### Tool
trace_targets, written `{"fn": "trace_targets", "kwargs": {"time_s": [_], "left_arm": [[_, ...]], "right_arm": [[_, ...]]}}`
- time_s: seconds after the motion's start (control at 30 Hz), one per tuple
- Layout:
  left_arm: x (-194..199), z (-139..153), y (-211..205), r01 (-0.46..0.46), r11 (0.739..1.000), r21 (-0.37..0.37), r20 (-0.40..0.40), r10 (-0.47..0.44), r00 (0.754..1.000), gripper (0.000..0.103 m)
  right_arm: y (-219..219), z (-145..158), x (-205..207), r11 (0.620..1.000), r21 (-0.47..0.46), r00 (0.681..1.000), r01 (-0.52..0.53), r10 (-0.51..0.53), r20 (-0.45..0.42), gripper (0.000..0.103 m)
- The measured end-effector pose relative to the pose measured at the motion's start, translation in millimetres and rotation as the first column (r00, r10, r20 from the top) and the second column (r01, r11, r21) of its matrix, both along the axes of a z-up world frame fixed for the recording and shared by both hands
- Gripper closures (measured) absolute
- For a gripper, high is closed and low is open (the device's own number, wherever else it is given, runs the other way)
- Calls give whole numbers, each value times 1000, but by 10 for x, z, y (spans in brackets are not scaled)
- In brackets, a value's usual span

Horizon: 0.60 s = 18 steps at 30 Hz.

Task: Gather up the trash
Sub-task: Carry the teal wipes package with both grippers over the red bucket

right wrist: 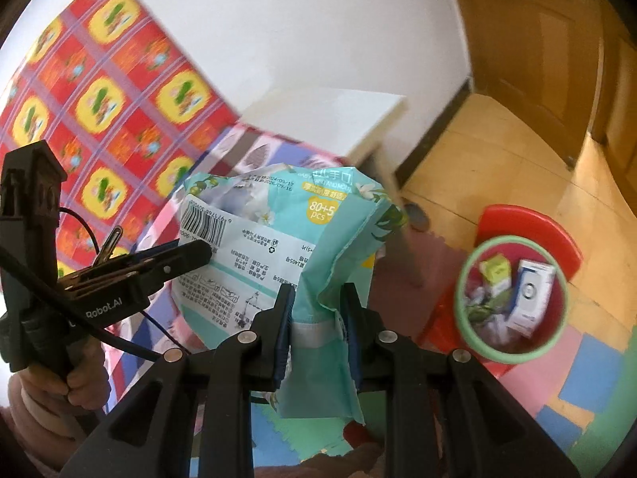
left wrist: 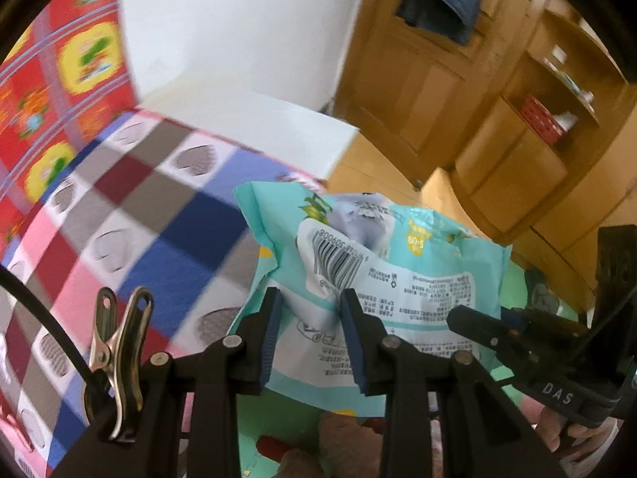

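Mid-carry: my right tool (right wrist: 316, 310) pinches the wipes packet (right wrist: 274, 235), left tool (left wrist: 310, 318) half-open around it; next, bin (right wrist: 511, 298).

The bed (left wrist: 131, 215) carries a checked cover of blue, maroon, grey and pink squares, and nothing can be seen lying on its visible part. Beyond its far corner, the floor (right wrist: 513, 167) is yellow wood, with coloured foam mats (right wrist: 577, 390) nearer. On the mats stands a red stool (right wrist: 557, 239) bearing a green-rimmed bin (right wrist: 513, 298) of trash.
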State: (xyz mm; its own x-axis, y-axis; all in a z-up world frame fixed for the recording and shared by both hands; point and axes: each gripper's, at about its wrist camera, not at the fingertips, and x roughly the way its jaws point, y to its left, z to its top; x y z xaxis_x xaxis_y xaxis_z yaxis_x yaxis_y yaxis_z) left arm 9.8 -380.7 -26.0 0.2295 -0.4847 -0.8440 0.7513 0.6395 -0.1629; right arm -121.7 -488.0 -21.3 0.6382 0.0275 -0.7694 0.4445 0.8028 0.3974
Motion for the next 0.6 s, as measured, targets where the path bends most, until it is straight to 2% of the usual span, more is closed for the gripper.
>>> {"fn": "trace_targets", "kwargs": {"time_s": [0.33,0.6], "left_arm": [[-363,-342,-957,139,990,8,-56,-139,989,72],[-638,-774,-1690,244,969,41,-113,-238,965,73]], "right_arm": [[-764,-222,-616,990,28,989,141,-140,-45,78],[-1264,-537,-1022,970,42,967,239,-234,-104,78]]}}
